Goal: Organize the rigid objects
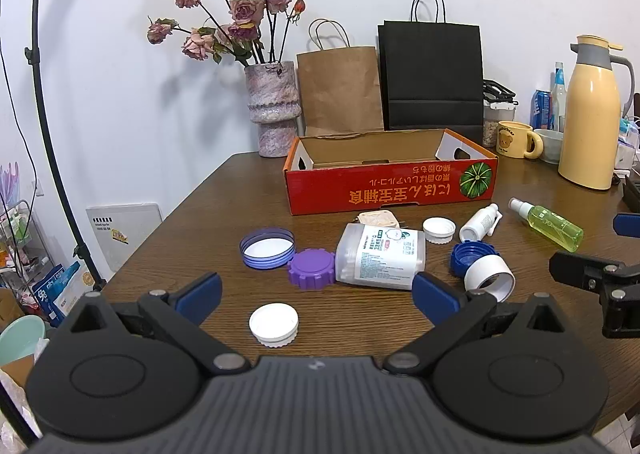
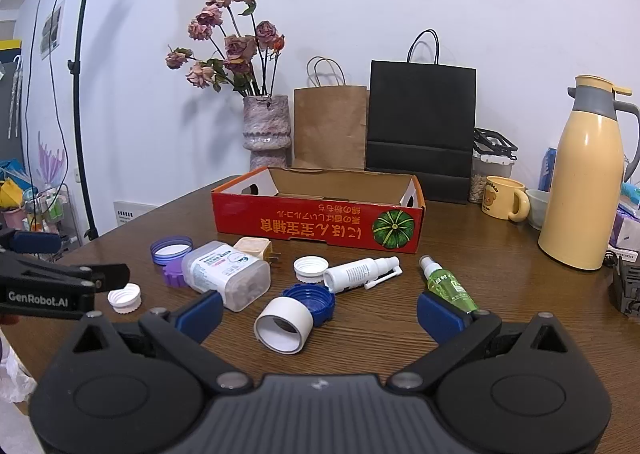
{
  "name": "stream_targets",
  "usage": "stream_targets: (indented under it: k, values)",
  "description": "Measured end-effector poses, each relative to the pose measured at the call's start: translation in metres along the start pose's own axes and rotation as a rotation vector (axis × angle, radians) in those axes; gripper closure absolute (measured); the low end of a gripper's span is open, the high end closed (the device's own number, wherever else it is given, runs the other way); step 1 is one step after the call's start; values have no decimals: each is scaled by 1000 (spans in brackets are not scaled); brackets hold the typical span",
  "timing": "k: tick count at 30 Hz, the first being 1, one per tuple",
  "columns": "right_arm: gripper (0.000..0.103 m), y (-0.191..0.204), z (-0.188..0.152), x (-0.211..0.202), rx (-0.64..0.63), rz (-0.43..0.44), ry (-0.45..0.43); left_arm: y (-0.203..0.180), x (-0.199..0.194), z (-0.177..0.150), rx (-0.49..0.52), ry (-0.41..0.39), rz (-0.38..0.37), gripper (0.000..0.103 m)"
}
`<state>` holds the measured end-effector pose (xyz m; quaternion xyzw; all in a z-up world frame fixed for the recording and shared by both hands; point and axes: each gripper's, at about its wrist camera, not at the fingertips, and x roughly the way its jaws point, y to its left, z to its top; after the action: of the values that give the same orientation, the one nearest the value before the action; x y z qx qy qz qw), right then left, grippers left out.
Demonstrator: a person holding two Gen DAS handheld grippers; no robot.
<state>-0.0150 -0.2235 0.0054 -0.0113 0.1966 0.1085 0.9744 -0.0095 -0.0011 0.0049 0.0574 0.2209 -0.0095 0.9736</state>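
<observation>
An empty red cardboard box [image 1: 390,190] [image 2: 320,220] stands open at the back of the brown table. In front of it lie loose items: a clear cotton-swab tub [image 1: 380,256] [image 2: 226,274] on its side, a purple lid [image 1: 311,268], a blue-rimmed lid [image 1: 267,247], white caps [image 1: 274,324] [image 1: 439,229], a white tape roll [image 1: 490,276] [image 2: 284,326] against a blue cap [image 2: 310,302], a white spray bottle [image 2: 360,272] and a green spray bottle [image 1: 554,226] [image 2: 448,284]. My left gripper [image 1: 316,294] hangs open above the near white cap. My right gripper [image 2: 318,312] is open around the tape roll's area, touching nothing.
A vase of dried roses [image 1: 274,110], a brown paper bag [image 1: 340,90] and a black bag [image 1: 432,78] line the wall. A yellow thermos [image 2: 588,182], a bear mug [image 2: 502,198] and bottles crowd the right side. A light stand [image 1: 52,134] rises at the left.
</observation>
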Motion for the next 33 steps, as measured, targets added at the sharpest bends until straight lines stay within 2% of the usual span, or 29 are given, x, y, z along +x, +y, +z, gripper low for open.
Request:
stream_targets:
  k: [33]
  values:
    - [0,4,0,-2,-8,0,-5,0,0,1,-4,2,-2,0]
